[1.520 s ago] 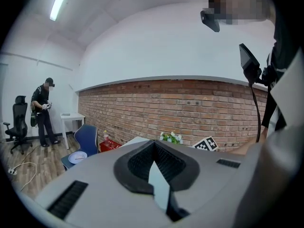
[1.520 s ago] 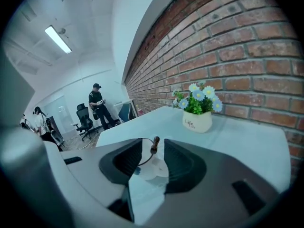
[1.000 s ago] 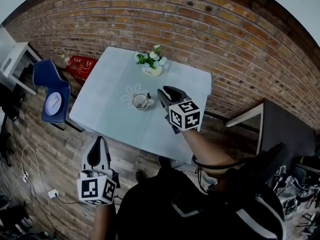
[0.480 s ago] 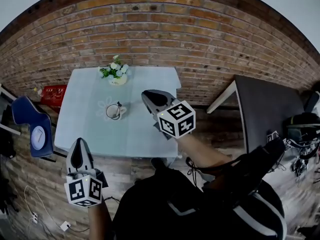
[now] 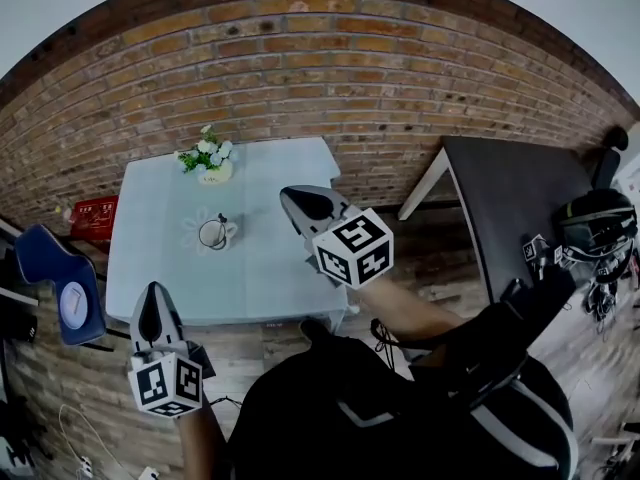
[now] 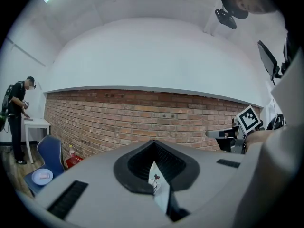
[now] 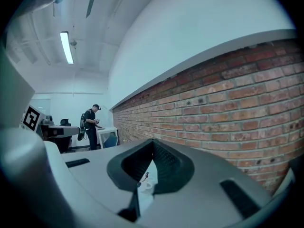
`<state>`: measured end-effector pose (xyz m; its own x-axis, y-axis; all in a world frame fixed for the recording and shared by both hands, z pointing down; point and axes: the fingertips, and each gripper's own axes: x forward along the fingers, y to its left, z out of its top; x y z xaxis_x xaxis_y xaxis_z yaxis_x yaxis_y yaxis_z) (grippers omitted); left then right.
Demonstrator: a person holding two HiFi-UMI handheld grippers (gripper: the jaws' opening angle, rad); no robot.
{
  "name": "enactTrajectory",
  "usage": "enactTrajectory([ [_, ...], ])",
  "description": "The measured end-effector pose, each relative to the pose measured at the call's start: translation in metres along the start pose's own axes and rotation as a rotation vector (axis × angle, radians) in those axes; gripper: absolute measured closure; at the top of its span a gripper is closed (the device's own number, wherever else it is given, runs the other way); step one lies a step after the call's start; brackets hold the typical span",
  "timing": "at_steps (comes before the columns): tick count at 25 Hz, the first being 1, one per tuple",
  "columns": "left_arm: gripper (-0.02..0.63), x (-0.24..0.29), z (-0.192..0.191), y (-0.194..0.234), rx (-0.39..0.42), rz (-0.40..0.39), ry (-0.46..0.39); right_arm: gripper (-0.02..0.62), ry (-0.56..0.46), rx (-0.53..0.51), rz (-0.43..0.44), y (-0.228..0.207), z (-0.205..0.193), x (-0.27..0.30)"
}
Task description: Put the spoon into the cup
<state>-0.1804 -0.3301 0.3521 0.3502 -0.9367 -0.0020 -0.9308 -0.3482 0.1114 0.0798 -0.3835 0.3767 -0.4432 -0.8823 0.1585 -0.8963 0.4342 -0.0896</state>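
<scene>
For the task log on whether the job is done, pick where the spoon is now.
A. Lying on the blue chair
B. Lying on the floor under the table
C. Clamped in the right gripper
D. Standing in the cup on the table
D: the spoon sticks up out of the cup on the table, while the right gripper is shut on nothing.

wall (image 5: 330,78): rough red brick, matt
desk (image 5: 260,268): smooth pale top, matt
cup (image 5: 212,233): clear glass, glossy
floor (image 5: 70,368): wood planks, dull
chair (image 5: 50,268): smooth blue shell
left hand-held gripper (image 5: 152,293), right hand-held gripper (image 5: 290,196): smooth grey plastic, matt
</scene>
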Motion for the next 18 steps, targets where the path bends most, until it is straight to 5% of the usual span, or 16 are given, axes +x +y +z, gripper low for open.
enactTrajectory([
  [18, 0.597, -0.001, 0.008, 0.005, 0.010, -0.002, -0.019, 0.577, -0.029, -0.026, -0.027, 0.011, 0.010, -0.009],
])
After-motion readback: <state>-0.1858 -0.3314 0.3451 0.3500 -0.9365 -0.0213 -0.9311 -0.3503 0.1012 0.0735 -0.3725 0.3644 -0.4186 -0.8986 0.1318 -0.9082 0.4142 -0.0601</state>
